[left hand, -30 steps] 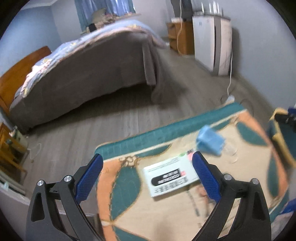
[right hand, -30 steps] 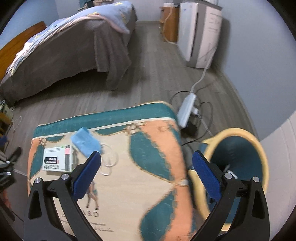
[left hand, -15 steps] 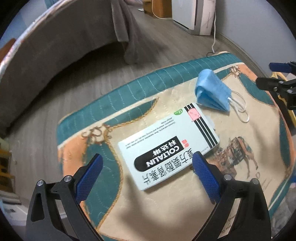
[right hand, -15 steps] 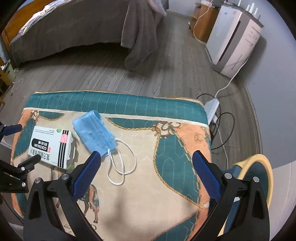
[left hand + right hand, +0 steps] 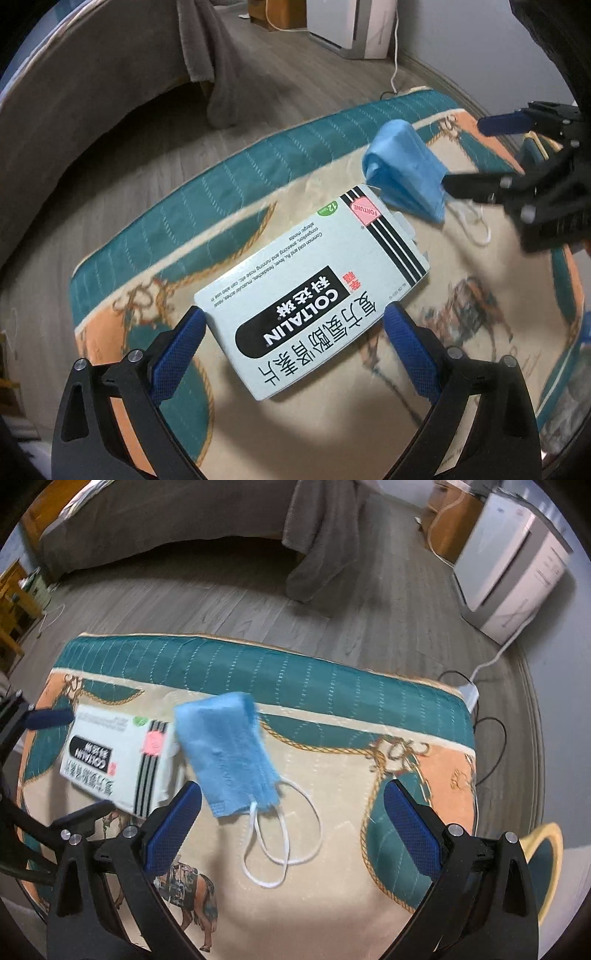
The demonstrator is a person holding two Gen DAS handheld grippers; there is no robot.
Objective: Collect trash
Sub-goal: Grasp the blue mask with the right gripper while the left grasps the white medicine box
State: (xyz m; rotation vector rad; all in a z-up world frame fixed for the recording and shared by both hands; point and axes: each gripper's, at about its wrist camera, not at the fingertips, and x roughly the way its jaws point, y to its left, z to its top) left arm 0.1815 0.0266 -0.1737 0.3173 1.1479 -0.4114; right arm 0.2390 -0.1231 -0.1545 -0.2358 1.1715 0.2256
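The left tongs (image 5: 291, 325) are spread wide, their blue pads on either side of the near end of a pale medicine box (image 5: 314, 291) that lies flat on the bench (image 5: 155, 254); whether the pads touch the card is hard to tell. The right tongs (image 5: 291, 797) are spread too, hanging over a folded blue face mask (image 5: 225, 746) whose white ear loops (image 5: 284, 834) trail toward them, gripping nothing. The mask lies just beside the box's far end, and it may overlap one corner. The bench is covered by a quilted cloth (image 5: 332, 679) in teal, peach and cream with a horse print partly hidden behind the tongs' black frames. At the lower right edge of the right wrist view a yellow-rimmed bin (image 5: 550, 853) is cut off by the frame. Beyond lie grey plank floor (image 5: 221, 605), a bed draped in brown (image 5: 166, 520), blurred, and a white appliance (image 5: 513, 572) with its cord (image 5: 495, 657) running down to a power strip half hidden behind the bench
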